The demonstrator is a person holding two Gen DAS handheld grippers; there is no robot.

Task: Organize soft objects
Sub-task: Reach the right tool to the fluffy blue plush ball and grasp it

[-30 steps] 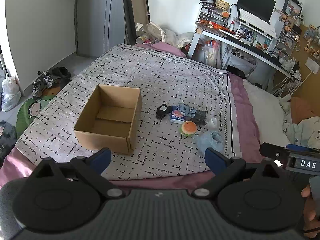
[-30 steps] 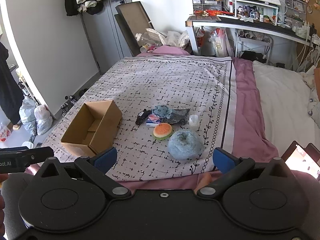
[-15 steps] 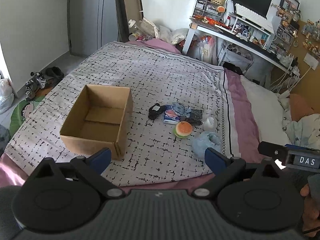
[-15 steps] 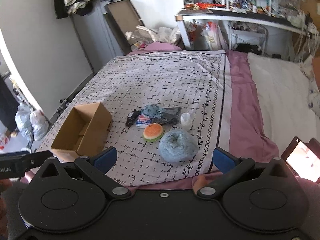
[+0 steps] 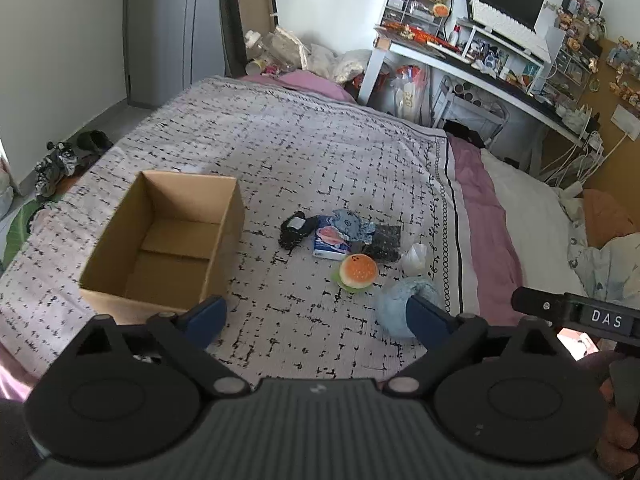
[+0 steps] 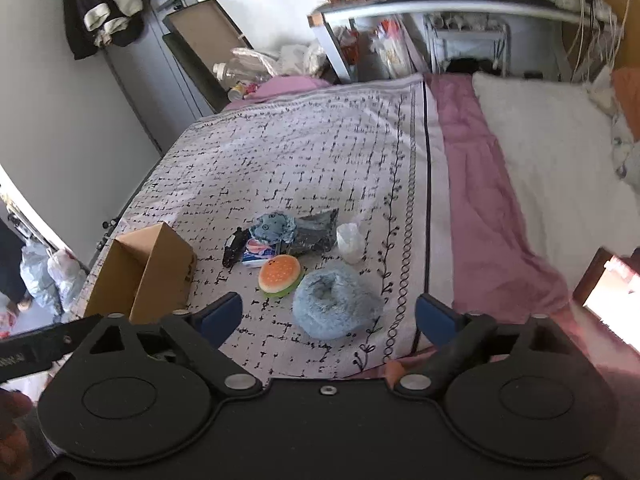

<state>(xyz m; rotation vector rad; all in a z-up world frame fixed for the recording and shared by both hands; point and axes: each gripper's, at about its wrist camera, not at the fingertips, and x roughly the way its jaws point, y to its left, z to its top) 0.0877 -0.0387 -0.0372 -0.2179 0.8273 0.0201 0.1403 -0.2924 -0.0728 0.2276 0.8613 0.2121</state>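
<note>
An open, empty cardboard box (image 5: pixel 168 240) sits on the patterned bedspread; it also shows in the right wrist view (image 6: pixel 148 276). Right of it lies a pile: a burger plush (image 5: pixel 357 272) (image 6: pixel 279 274), a fluffy blue round plush (image 6: pixel 334 304) (image 5: pixel 394 304), a black item (image 5: pixel 294 230), a blue cloth (image 5: pixel 348 222), a tissue pack (image 5: pixel 330 242), a dark pouch (image 5: pixel 382 240) and a white bag (image 5: pixel 414 258). My left gripper (image 5: pixel 316 316) is open and empty above the bed's near edge. My right gripper (image 6: pixel 328 314) is open and empty, just in front of the blue plush.
The bed has a pink sheet (image 6: pixel 480 200) and a white pillow (image 6: pixel 552 152) on the right. A cluttered white desk (image 5: pixel 472 64) stands beyond the bed. Shoes (image 5: pixel 60 160) and bags lie on the floor at the left.
Both grippers have moved forward and lower towards the pile; the objects look larger. The right gripper now frames the blue plush. Nothing on the bed has moved.
</note>
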